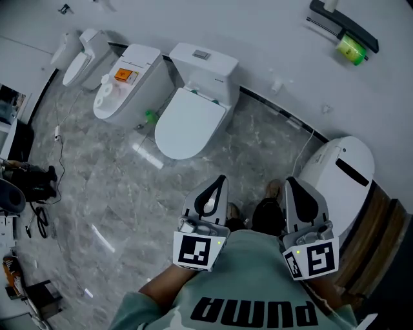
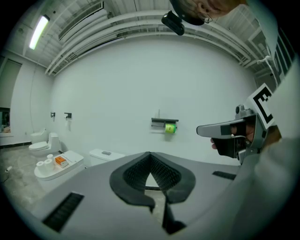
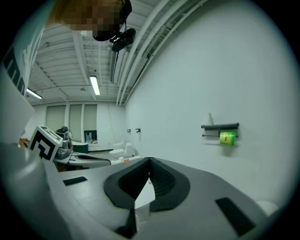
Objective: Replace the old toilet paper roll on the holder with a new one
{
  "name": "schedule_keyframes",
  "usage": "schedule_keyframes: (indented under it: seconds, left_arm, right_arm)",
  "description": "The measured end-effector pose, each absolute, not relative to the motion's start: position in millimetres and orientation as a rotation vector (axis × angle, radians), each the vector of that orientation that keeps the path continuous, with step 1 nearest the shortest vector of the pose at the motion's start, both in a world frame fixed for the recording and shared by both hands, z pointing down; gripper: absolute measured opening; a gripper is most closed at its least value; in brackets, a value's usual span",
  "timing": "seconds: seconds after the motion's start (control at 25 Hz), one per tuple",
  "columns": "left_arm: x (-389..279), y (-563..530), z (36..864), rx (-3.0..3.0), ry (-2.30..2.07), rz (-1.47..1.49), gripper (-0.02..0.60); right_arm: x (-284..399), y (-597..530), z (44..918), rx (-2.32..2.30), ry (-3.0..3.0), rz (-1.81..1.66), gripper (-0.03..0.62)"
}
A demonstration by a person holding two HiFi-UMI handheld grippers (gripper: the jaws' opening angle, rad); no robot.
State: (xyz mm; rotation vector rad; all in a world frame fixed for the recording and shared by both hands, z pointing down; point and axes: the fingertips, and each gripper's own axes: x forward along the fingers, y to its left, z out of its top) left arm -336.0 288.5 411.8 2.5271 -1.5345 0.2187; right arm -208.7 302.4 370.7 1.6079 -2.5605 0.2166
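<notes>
Shows left gripper (image 1: 221,180) fully shut, gripping nothing. Shows right gripper (image 1: 288,182) likewise shut and empty, far from the green roll (image 1: 350,49).

Green roll (image 1: 350,49) hangs under wall holder (image 1: 337,20) (black).

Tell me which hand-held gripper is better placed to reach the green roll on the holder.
Right, probably. The right hand-held gripper sits on the side of the green roll; the left hand-held gripper is farther. Both are shut, empty.
</notes>
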Motion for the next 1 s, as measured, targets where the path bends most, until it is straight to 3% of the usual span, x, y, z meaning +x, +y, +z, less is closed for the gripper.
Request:
schedule_keyframes:
  seconds: [1.0]
  left_arm:
    - [-349, 333, 423, 2.536, -1.517, 0.212, 0.005]
  right_arm:
    - [-227, 355, 387, 1.569, -2.551, 0.202, 0.008]
